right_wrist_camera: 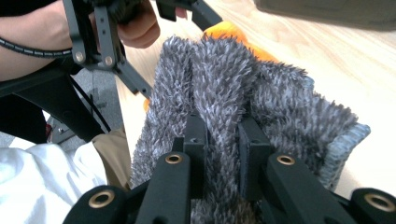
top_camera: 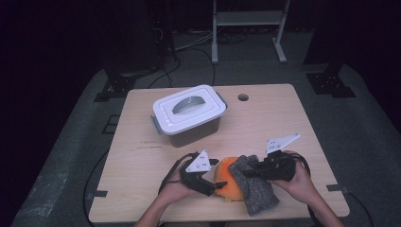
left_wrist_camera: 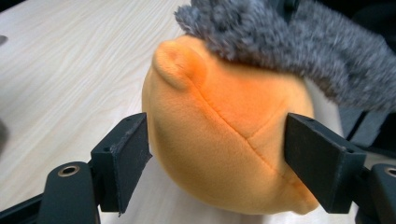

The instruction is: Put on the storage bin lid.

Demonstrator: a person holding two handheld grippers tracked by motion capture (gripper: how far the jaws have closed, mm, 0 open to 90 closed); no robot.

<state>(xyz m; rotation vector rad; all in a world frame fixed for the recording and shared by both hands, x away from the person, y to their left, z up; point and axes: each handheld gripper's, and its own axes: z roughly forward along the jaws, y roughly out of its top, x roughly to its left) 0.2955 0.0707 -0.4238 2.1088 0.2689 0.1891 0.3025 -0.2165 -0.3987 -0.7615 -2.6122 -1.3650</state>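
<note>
orange plush toy (top_camera: 227,182) is lying on the table (top_camera: 142,189), near its front edge and well in front of the lidded box (top_camera: 189,113). left gripper (left_wrist_camera: 217,156) is clamped on the toy's sides, pads touching. a fold of the grey fuzzy cloth (right_wrist_camera: 243,107), draped over the toy, is pinched tight by right gripper (right_wrist_camera: 223,140).

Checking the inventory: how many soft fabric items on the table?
2. A round orange plush toy sits at the near edge between the left tool's jaws. A fuzzy grey cloth is draped over its right side, pinched by the right tool. The lidded box's contents aren't visible.
</note>
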